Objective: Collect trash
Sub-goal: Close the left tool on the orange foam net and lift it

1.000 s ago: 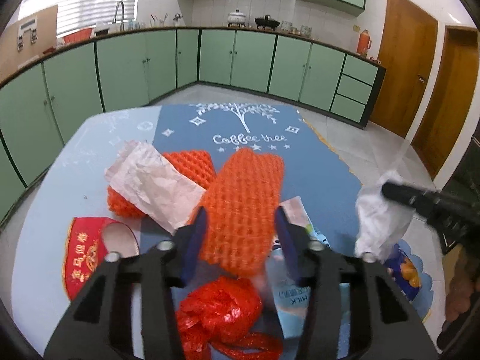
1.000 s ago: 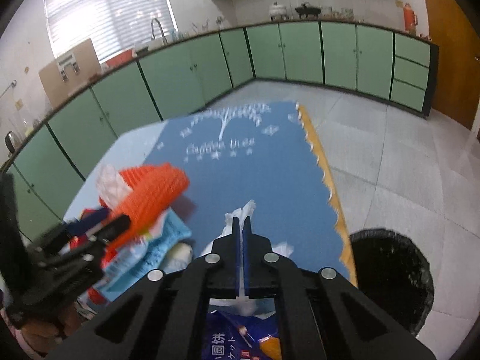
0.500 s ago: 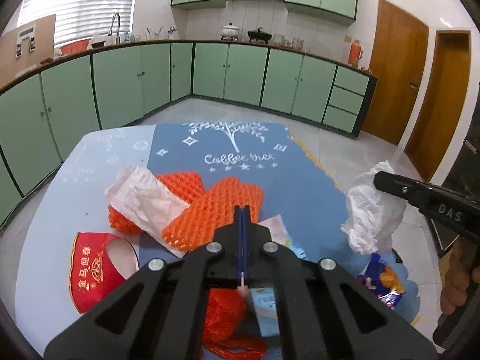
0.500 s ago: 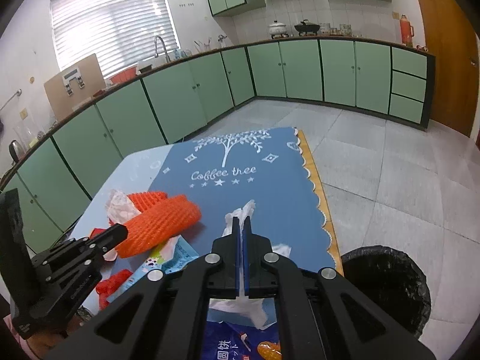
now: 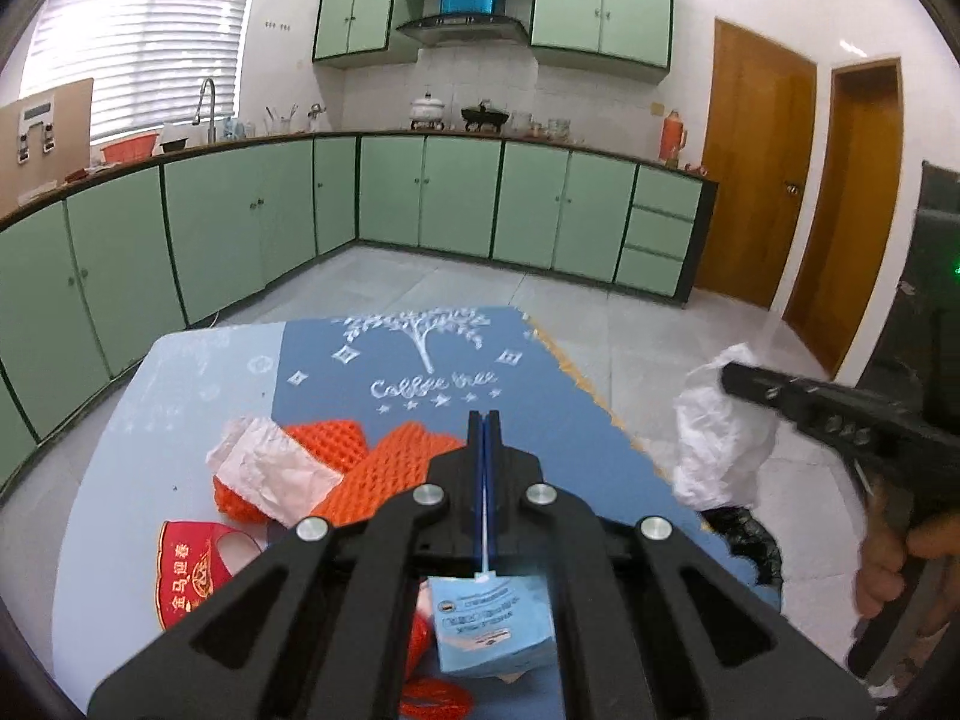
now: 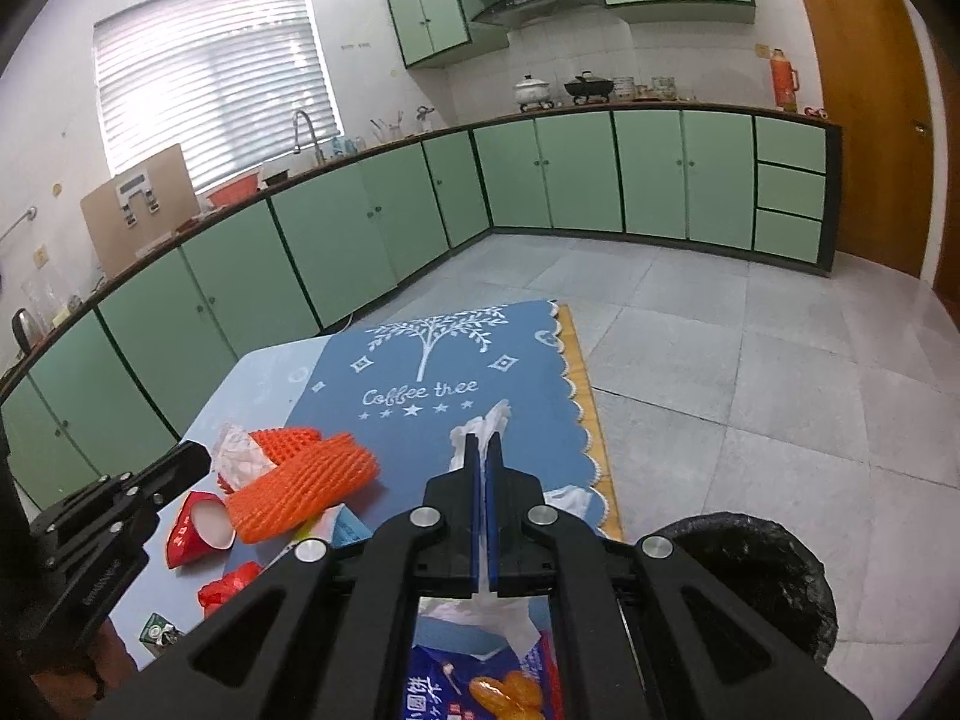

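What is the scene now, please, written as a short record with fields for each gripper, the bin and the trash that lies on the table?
left gripper: shut, seemingly on the orange foam net
right gripper: shut on a white crumpled bag
bin: black-lined, on the floor beside the table
trash on table: red cup, white paper, blue carton, snack pack

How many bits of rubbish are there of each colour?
Orange: 2, foam nets
Red: 2, cup, bag
White: 2, wrapper, tissue
Blue: 2, carton, snack bag
Green: 1, small carton
Total: 9
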Available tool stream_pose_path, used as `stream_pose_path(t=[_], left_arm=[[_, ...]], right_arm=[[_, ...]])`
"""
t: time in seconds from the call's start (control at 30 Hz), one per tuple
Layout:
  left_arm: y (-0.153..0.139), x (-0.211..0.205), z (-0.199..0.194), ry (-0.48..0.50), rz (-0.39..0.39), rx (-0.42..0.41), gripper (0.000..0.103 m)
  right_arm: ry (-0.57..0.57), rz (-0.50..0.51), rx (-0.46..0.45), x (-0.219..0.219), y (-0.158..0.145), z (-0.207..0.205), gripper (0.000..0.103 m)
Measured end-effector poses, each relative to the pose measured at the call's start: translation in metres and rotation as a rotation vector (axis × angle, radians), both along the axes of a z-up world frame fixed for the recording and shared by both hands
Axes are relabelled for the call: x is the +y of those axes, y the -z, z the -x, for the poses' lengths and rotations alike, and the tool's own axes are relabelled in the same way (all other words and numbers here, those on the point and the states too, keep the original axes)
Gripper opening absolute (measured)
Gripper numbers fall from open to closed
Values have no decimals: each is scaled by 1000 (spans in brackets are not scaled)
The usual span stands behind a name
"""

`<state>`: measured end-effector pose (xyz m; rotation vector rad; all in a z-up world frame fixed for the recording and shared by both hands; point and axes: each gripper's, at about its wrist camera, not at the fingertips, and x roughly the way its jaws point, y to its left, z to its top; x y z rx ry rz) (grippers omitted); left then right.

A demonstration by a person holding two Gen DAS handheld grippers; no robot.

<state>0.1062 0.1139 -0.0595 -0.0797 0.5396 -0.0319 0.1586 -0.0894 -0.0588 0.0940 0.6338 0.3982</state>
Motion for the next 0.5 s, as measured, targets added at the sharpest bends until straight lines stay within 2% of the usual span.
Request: stream_pose_path(t=[0.07, 0.13, 0.17, 0.33, 0.43, 0.5], left_arm=[[11, 6, -7, -23, -5, 38, 6], [24, 13, -14, -45, -12, 84, 34], [29, 17, -16, -60, -20, 96, 57], [51, 29, -29, -100, -59, 150, 64], [60, 33, -37, -109, -59, 181, 73], [66, 32, -43, -100, -58, 215, 74]], right_arm=[[-4, 7, 8, 1, 4, 0, 2], [-11, 7, 21, 3, 9, -1, 2], [-13, 9, 25, 3, 10, -1, 2], [-22, 18, 48, 11, 18, -6, 2], [-27, 24, 57, 15, 22, -8, 2], [-31, 29, 63, 18, 24, -10, 2]])
